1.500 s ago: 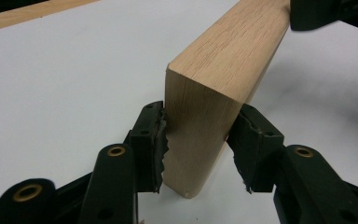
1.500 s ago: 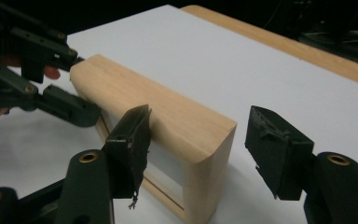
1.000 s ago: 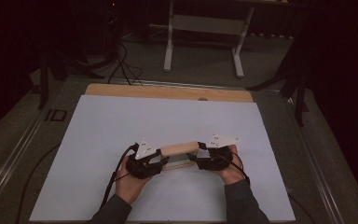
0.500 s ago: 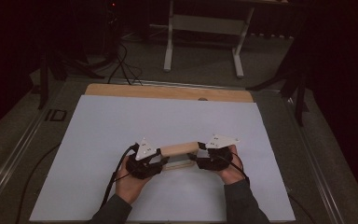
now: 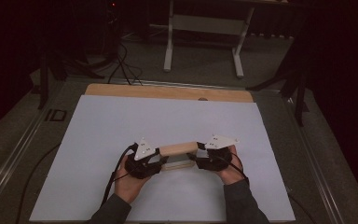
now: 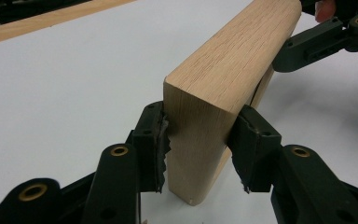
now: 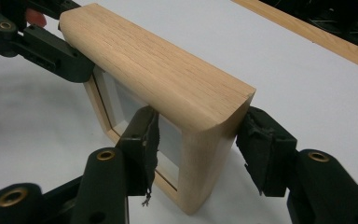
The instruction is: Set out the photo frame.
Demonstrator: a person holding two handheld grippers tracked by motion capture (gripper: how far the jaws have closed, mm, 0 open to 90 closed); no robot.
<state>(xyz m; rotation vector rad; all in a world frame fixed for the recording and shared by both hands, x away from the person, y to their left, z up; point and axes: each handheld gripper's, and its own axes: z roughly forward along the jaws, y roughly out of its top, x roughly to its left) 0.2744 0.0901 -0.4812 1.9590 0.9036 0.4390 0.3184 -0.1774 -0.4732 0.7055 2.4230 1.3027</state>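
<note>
The left claw (image 6: 200, 154) is closed on one end of a wooden picture frame (image 6: 223, 88), its pads pressed against both faces of the wood. The right claw (image 7: 198, 149) straddles the other end: its jaws have just been closing, the inner pad lies against the glazed front of the frame and the outer pad sits at the back of the corner post, though I cannot tell whether that one presses yet. From the high view the left claw (image 5: 161, 158) and right claw (image 5: 196, 156) face each other with the picture frame (image 5: 179, 149) between them, standing upright on its lower edge. It sits on the white sheet (image 5: 168, 121) covering the worktop (image 5: 168, 92), near the front edge and about midway between the left and right edges. A hand holds each claw from below.
</note>
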